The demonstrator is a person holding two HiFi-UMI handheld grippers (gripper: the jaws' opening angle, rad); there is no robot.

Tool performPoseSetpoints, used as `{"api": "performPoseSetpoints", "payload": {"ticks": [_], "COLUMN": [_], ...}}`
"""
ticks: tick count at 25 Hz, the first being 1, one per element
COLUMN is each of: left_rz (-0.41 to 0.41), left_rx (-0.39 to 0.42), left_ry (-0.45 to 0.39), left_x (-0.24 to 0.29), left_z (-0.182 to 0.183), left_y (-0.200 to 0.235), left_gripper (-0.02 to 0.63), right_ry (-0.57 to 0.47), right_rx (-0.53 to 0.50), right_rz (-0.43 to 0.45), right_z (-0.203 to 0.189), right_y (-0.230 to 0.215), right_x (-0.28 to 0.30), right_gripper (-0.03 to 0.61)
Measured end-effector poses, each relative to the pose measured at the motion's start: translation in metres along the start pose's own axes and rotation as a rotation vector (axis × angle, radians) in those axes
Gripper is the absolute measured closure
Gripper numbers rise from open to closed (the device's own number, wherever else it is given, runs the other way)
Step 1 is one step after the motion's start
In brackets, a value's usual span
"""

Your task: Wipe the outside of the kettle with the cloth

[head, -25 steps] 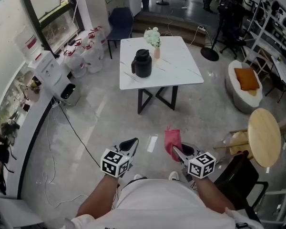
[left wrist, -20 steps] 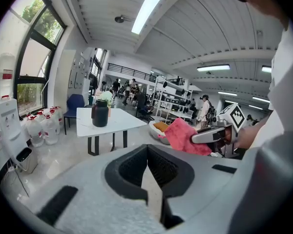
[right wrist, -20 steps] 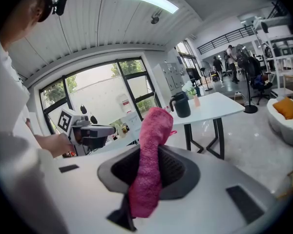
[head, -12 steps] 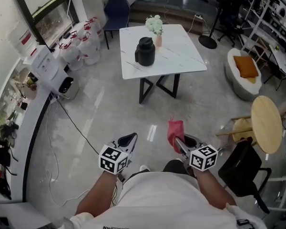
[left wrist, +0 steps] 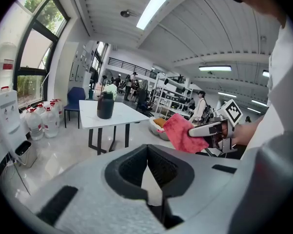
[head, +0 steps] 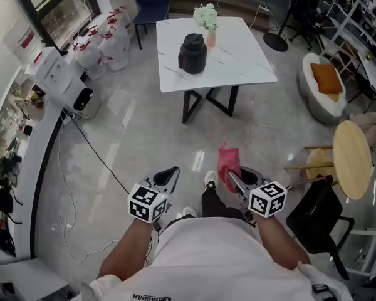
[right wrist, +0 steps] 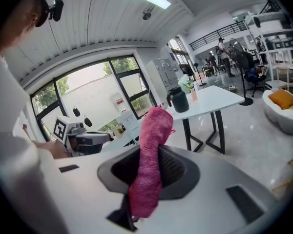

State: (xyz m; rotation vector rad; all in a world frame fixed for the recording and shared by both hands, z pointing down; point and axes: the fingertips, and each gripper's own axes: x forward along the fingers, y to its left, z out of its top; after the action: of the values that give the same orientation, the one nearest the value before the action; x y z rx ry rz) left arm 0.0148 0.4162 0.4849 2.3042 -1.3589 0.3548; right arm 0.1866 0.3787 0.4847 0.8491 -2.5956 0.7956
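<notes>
Step in hand, as I judge it: the approach. No wiping has begun.

- The kettle, black, stands upright on the left half of the white table, roughly midway between its far and near edges. A vase of flowers stands just beside it, toward the far edge.
- The right gripper is clenched on the pink cloth. The right gripper view shows the cloth pinched low, with a bunched length standing up past the jaws.
- The left gripper is clenched on nothing: its own view shows the jaws together and bare.
- Both grippers are held at waist level, well apart from the table, with open floor between.

To do it well (judgement):
- Walk to the table's near edge, on the kettle's side, and square up before reaching.
- Keep the right jaws tight. The free bunch of cloth is the wiping face, so lay it flat against the kettle wall rather than poking with the jaw tips.
- Open the left gripper and steady the kettle at its lid or handle, since the top looks smooth and the kettle may slide.
- Stroke away from the vase. It is close enough to be tipped.
- Mind the cable on the floor to the left.
</notes>
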Motion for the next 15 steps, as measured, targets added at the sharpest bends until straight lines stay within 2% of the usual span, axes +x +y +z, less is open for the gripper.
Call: {"api": "performPoseSetpoints", "payload": {"ticks": [5, 15], "left_rz": [0.006, 0.056], "left_rx": [0.004, 0.043], "left_ry": [0.004, -0.037], "left_x": [0.026, 0.093], "left_z": [0.02, 0.103], "left_y": [0.019, 0.074], "left_gripper": [0.611, 0.611], "right_ry": [0.006, -0.032], "right_rx": [0.016, -0.016], "right_rz": [0.006, 0.034], "right_z": [0.019, 0.11], "right_y": [-0.026, -0.087], "right_x": [0.024, 0.079], "right_gripper": [0.48, 0.48]}}
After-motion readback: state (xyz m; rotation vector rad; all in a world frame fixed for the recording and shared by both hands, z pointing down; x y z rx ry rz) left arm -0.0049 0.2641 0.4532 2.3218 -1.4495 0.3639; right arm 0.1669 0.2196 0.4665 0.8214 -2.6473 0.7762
